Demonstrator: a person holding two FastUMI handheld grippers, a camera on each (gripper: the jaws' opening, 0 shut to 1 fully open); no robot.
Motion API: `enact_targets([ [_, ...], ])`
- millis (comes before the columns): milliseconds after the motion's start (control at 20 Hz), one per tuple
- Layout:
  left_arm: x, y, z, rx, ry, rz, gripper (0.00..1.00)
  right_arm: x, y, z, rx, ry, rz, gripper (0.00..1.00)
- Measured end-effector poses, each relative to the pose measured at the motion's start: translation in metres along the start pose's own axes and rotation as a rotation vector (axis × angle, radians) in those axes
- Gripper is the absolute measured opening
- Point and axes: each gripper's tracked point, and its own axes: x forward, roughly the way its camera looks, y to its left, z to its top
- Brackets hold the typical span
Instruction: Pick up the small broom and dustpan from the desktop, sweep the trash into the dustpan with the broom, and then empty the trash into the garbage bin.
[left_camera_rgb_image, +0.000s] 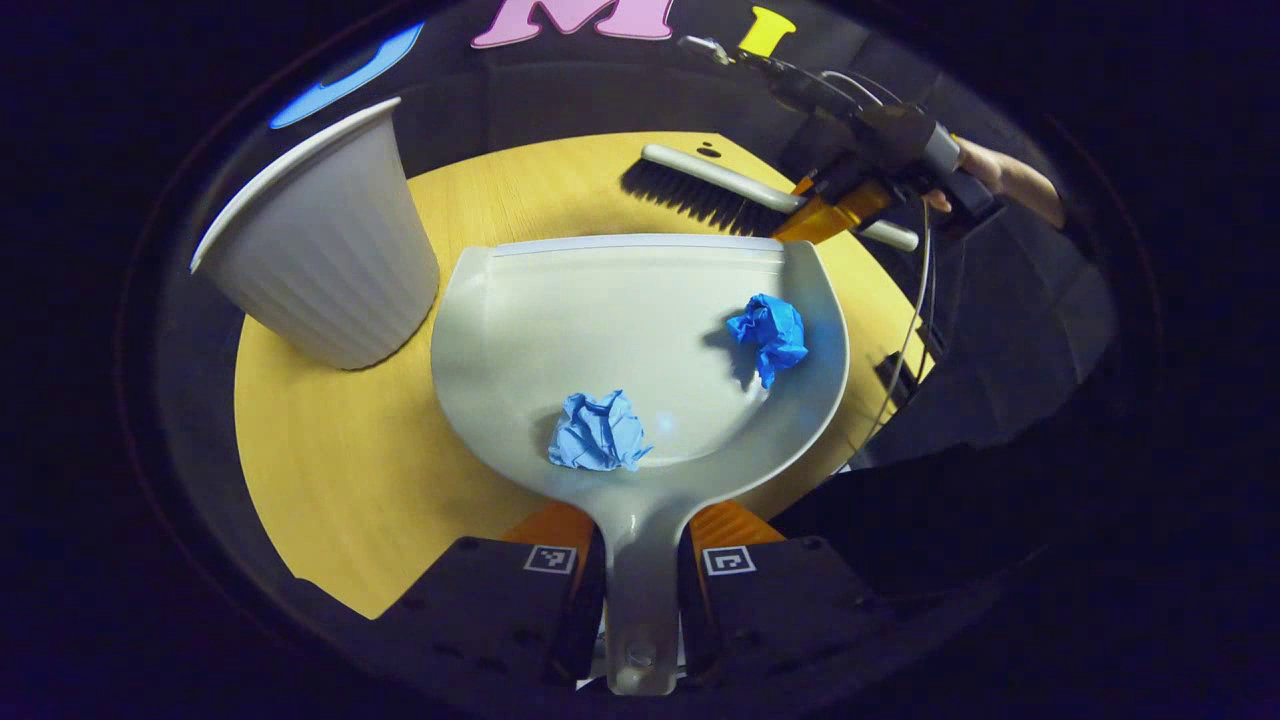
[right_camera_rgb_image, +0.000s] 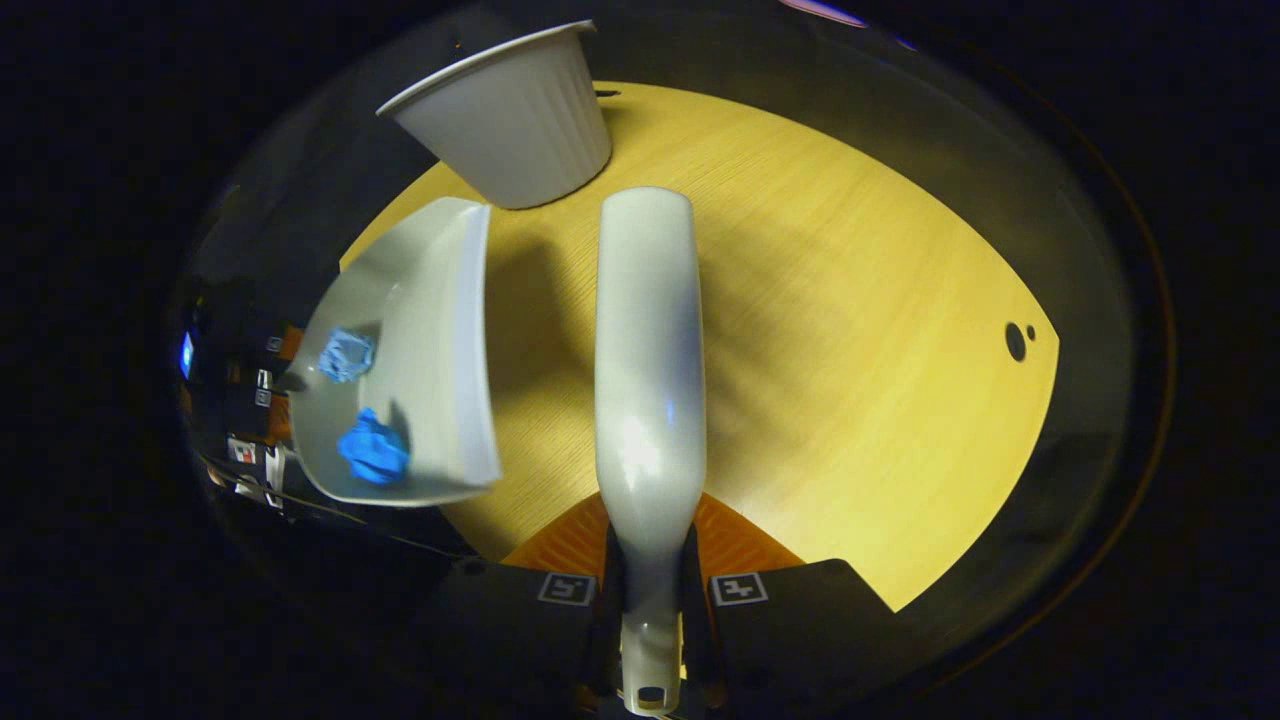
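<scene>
Sweeping looks done: both crumpled blue paper wads (left_camera_rgb_image: 600, 432) sit in the pale grey plastic dustpan (left_camera_rgb_image: 640, 300), just ahead of the left gripper (left_camera_rgb_image: 640, 590), jaws pinching its handle. Right gripper (right_camera_rgb_image: 650, 600) clamps the grey-handled broom (right_camera_rgb_image: 648, 350). Next, I reckon: tip into the ribbed white bin (left_camera_rgb_image: 320, 250), ahead-left.

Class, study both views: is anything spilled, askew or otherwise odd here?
Nothing stands out. Both blue paper wads lie inside the dustpan, none on the table. The bin stands upright beside it, and the broom is held level.

Two paper wads (left_camera_rgb_image: 598, 432) in dustpan (left_camera_rgb_image: 600, 300) (bin (left_camera_rgb_image: 320, 250) beside).
</scene>
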Motion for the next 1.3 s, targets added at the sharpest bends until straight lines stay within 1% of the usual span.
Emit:
enact_targets([
  [100,-0.057,0.011,0.009,-0.001,-0.056,0.02,0.31,0.015,-0.005,-0.033,0.064,0.003,-0.005,0.28],
  [150,-0.087,0.017,0.014,-0.007,-0.082,0.032,0.3,0.026,-0.005,-0.039,0.067,-0.001,-0.012,0.28],
  [200,-0.112,0.02,0.02,-0.043,-0.098,0.027,0.3,0.035,-0.004,-0.036,0.07,-0.01,0.003,0.27],
  [250,-0.131,0.016,0.029,-0.087,-0.119,0.006,0.29,0.047,0.002,-0.042,0.09,-0.023,0.036,0.28],
  [300,-0.151,0.021,0.037,-0.122,-0.135,-0.015,0.29,0.054,0.003,-0.044,0.128,-0.042,0.089,0.28],
  [350,-0.164,0.034,0.046,-0.133,-0.143,0.001,0.3,0.058,0.009,-0.04,0.171,-0.063,0.147,0.28],
  [400,-0.176,0.056,0.052,-0.125,-0.145,0.068,0.29,0.065,0.01,-0.035,0.209,-0.084,0.183,0.28],
  [450,-0.187,0.081,0.056,-0.112,-0.136,0.169,0.31,0.06,0.016,-0.034,0.234,-0.099,0.198,0.28],
  [500,-0.194,0.107,0.062,-0.112,-0.13,0.245,0.29,0.057,0.012,-0.032,0.243,-0.125,0.193,0.28],
  [600,-0.188,0.155,0.082,-0.137,-0.098,0.326,0.3,0.051,0.009,-0.024,0.259,-0.18,0.177,0.28],
  [650,-0.179,0.168,0.087,-0.148,-0.069,0.362,0.3,0.044,0.007,-0.022,0.279,-0.205,0.179,0.28],
  [750,-0.143,0.193,0.103,-0.157,-0.003,0.423,0.3,0.02,0.004,-0.022,0.32,-0.234,0.181,0.28],
  [800,-0.128,0.202,0.112,-0.151,0.031,0.451,0.3,0.013,0.005,-0.024,0.339,-0.249,0.187,0.28],
  [850,-0.13,0.174,0.108,-0.145,0.067,0.486,0.3,0.009,0.008,-0.028,0.358,-0.258,0.196,0.28],
  [900,-0.129,0.169,0.12,-0.118,0.104,0.523,0.3,0.006,0.007,-0.031,0.375,-0.265,0.201,0.28],
  [950,-0.117,0.154,0.132,-0.075,0.138,0.56,0.3,0.009,0.01,-0.031,0.394,-0.269,0.204,0.28],
  [1050,-0.104,0.129,0.15,0.089,0.176,0.676,0.3,0.013,0.018,-0.03,0.432,-0.298,0.208,0.28],
  [1150,-0.091,0.099,0.155,0.269,0.252,0.806,0.29,0.012,0.025,-0.034,0.46,-0.309,0.232,0.28],
  [1200,-0.08,0.082,0.157,0.339,0.297,0.847,0.31,0.012,0.025,-0.036,0.468,-0.311,0.238,0.28],
  [1250,-0.062,0.07,0.156,0.398,0.339,0.867,0.3,0.014,0.024,-0.038,0.475,-0.307,0.24,0.28],
  [1300,-0.047,0.053,0.158,0.43,0.373,0.887,0.3,0.015,0.021,-0.037,0.484,-0.312,0.237,0.28],
])
